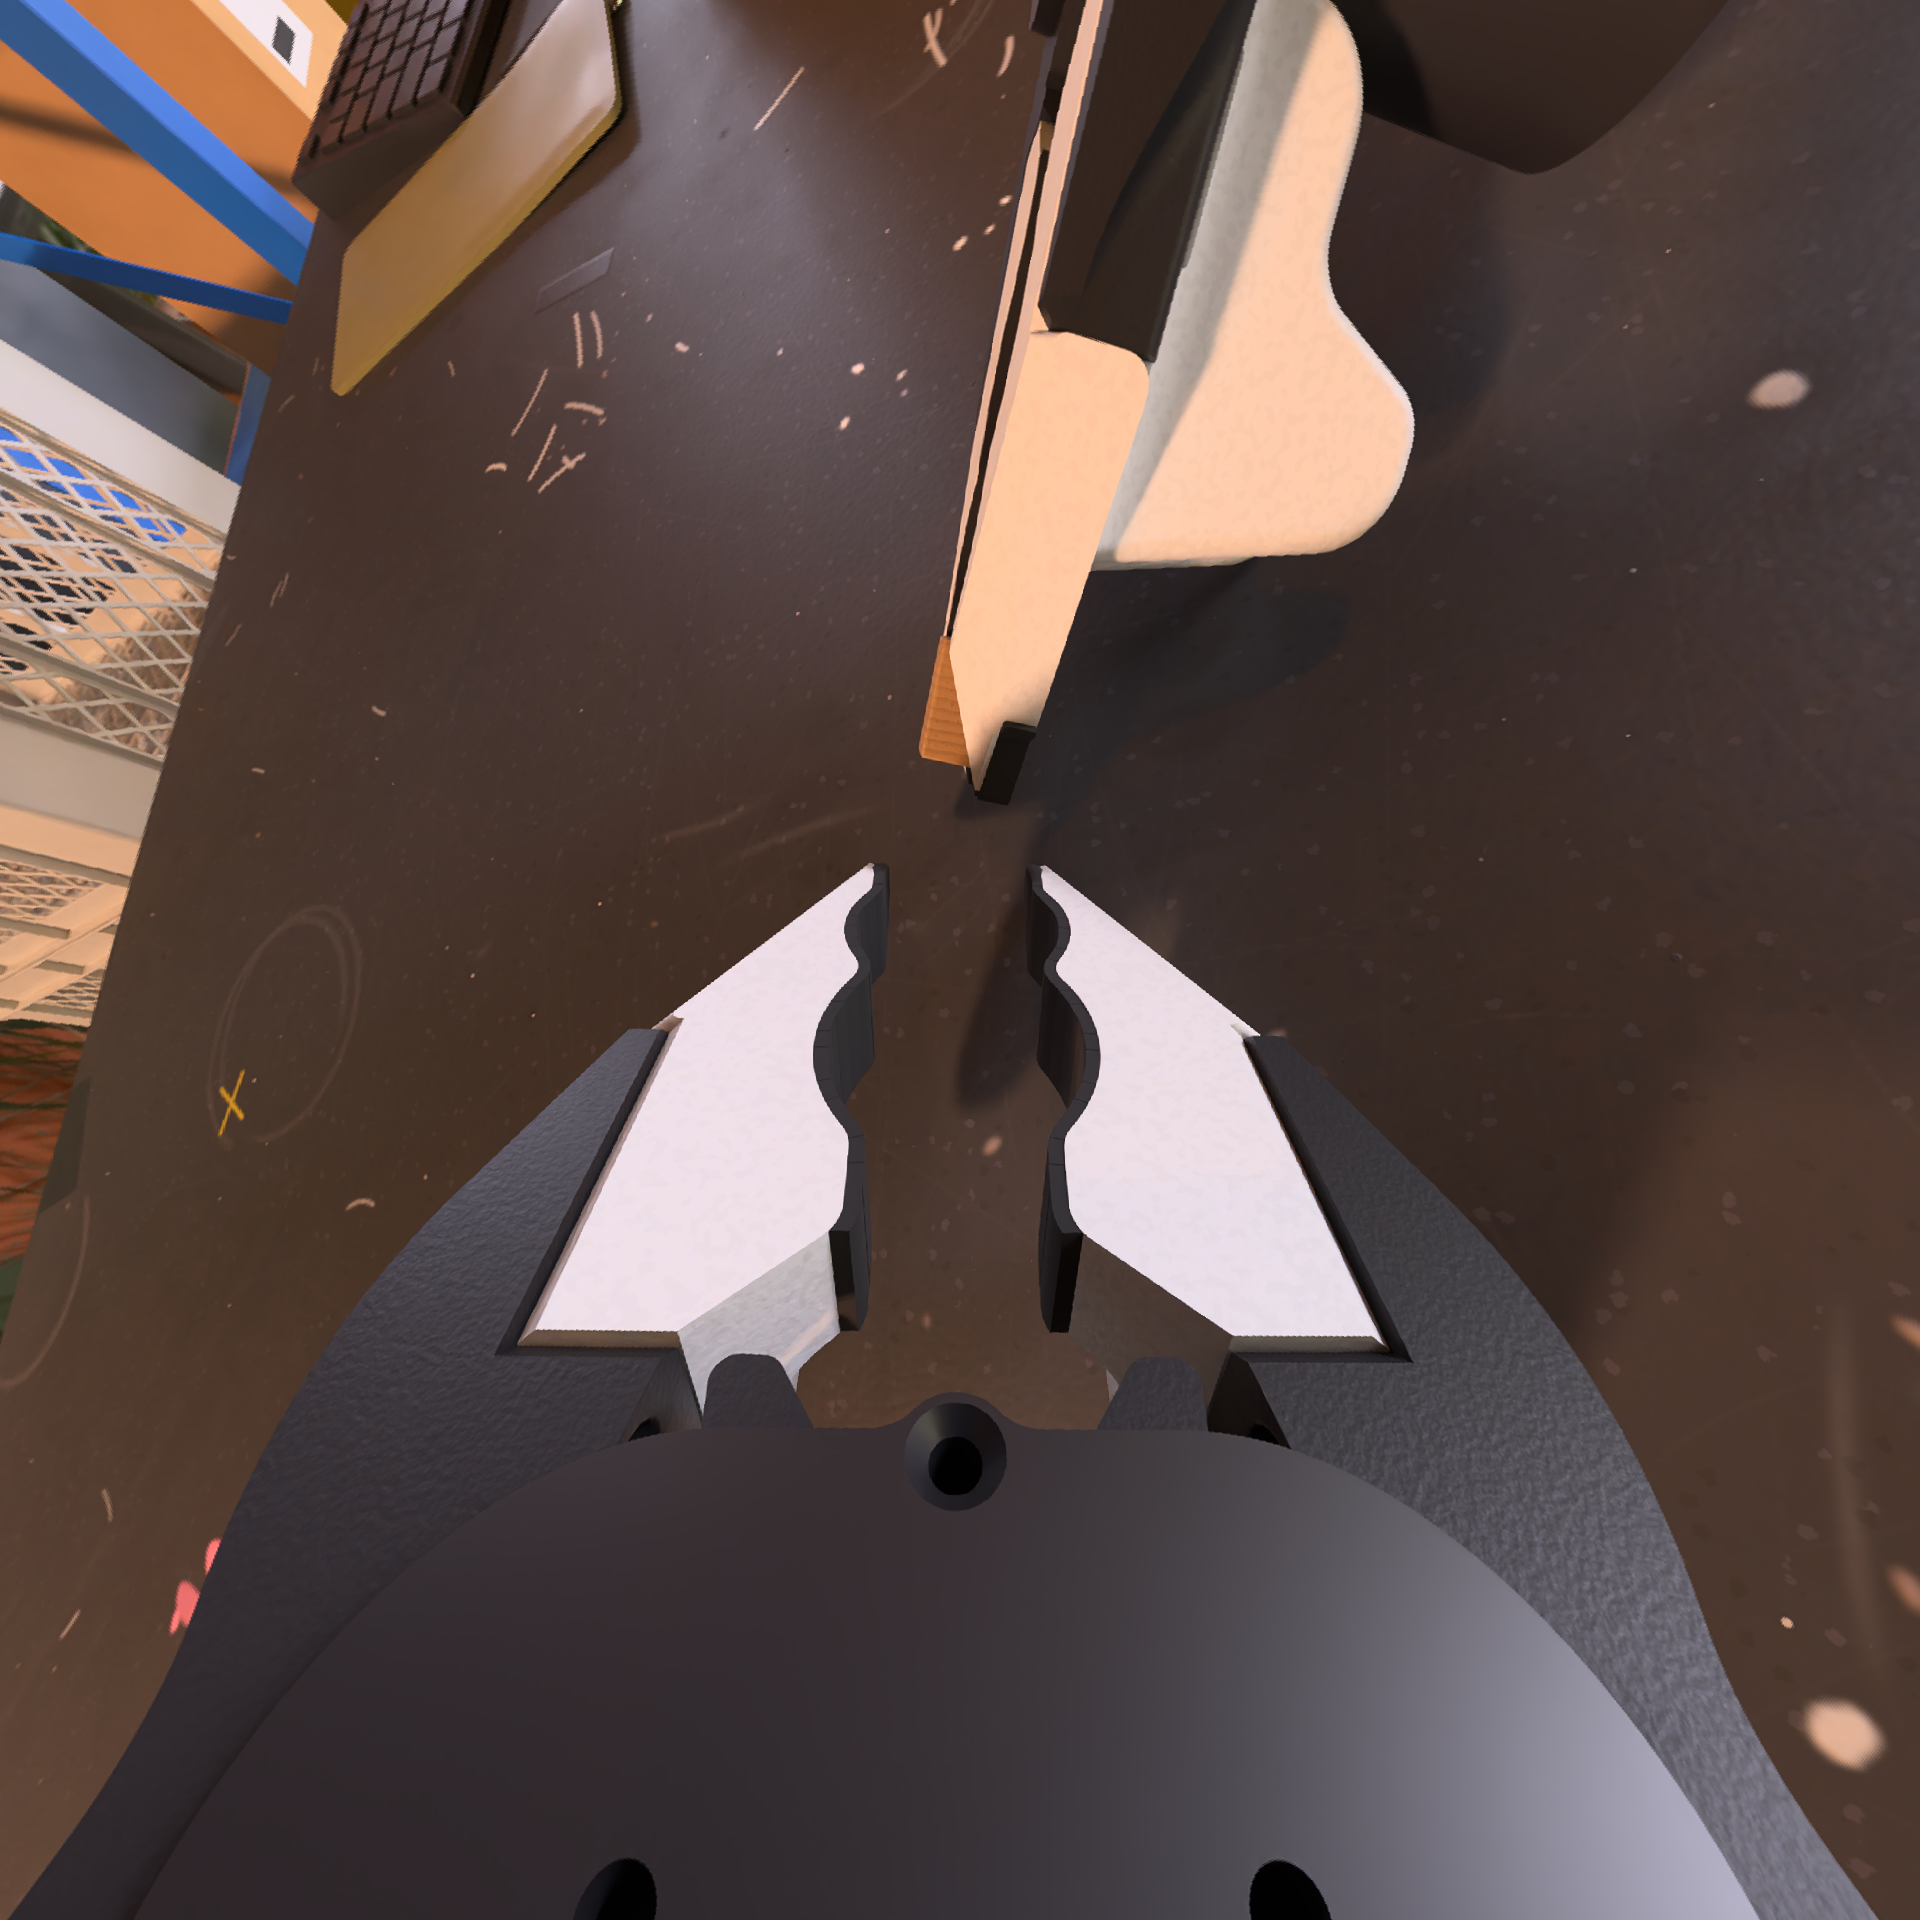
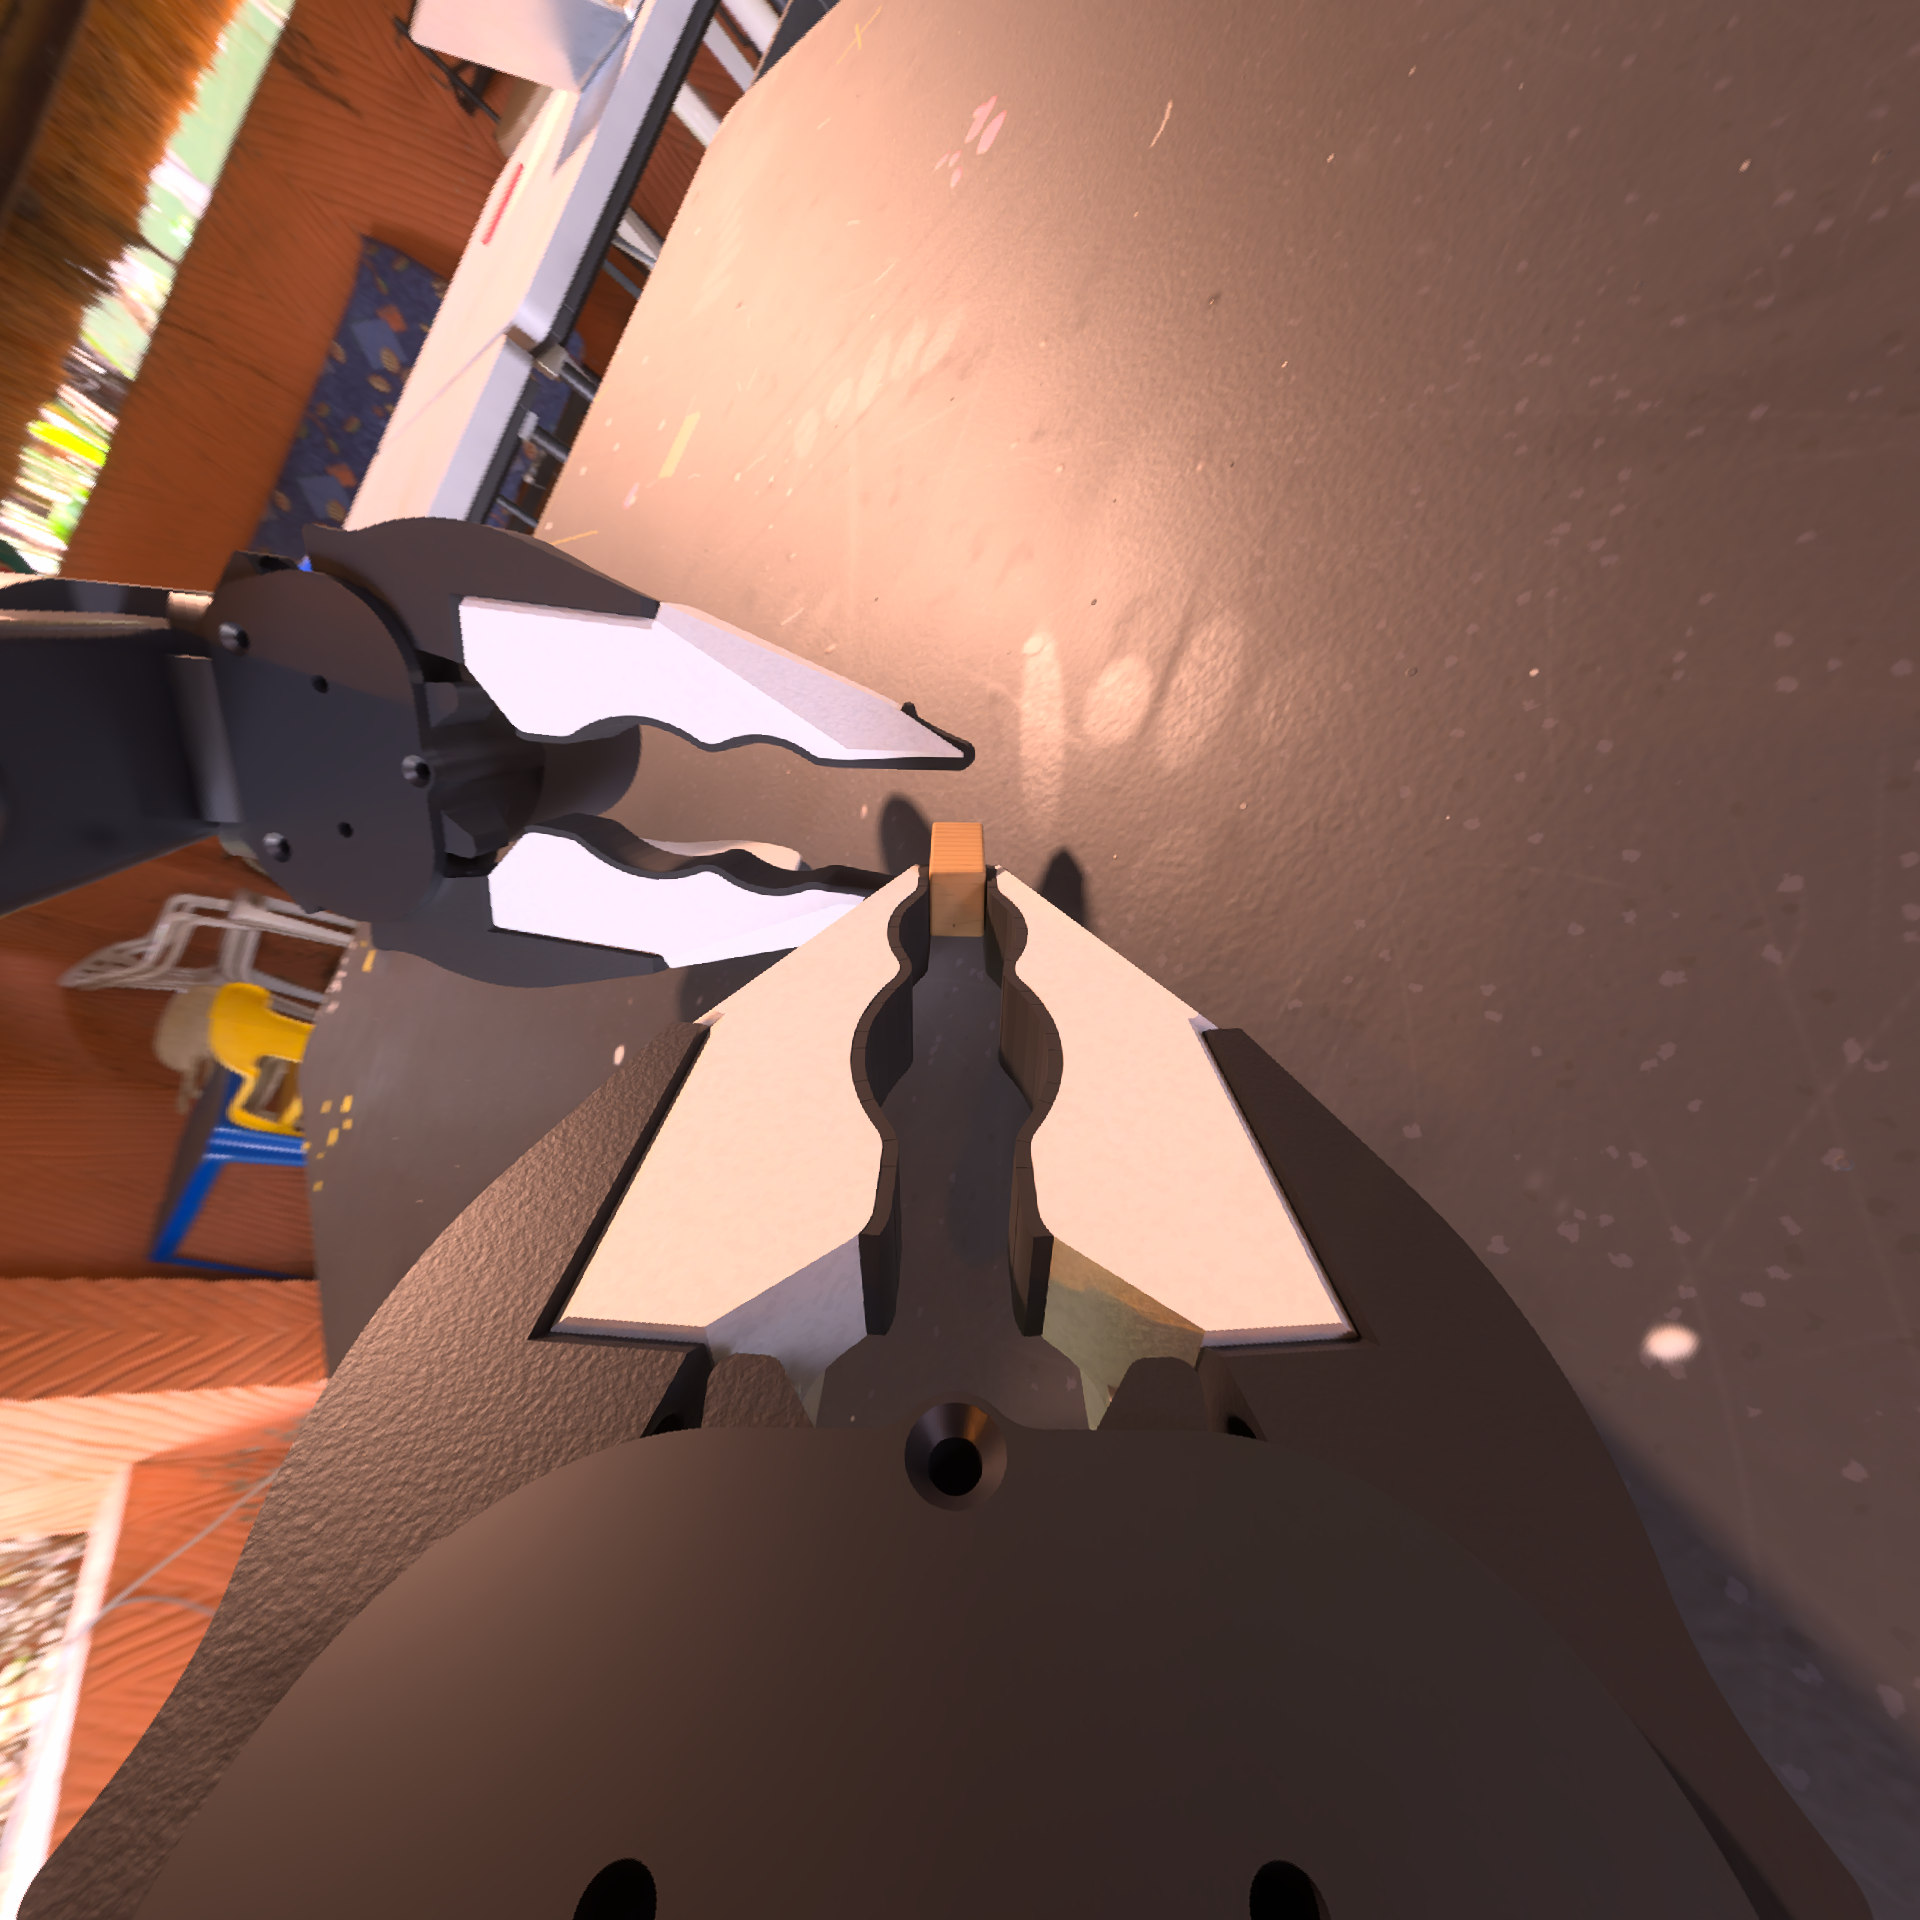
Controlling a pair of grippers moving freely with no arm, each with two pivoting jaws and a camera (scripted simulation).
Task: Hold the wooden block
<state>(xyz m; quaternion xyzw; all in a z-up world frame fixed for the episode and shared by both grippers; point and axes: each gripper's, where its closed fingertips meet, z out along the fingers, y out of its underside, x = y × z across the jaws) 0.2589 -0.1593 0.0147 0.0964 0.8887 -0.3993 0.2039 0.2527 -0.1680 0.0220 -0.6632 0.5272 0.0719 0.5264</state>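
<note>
The small tan wooden block point(image 2: 956, 854) is pinched between the tips of my right gripper point(image 2: 956, 875), which is shut on it just above the brown table point(image 2: 1351, 520). In the left wrist view the block point(image 1: 943, 712) shows at the tip of the right gripper point(image 1: 971, 748), which reaches in from the top right. My left gripper point(image 1: 958, 878) is open and empty, its tips a short way from the block and pointing at it. In the right wrist view the left gripper point(image 2: 920, 821) comes in from the left, open, with one finger on each side of the block's end.
A dark keyboard point(image 1: 400, 73) lies on a tan pad point(image 1: 499, 187) at the table's far left corner. Past the table edge are a wire mesh shelf point(image 1: 94, 582) and an orange box point(image 1: 208, 104). A yellow object point(image 2: 255, 1049) sits on a blue stand off the table.
</note>
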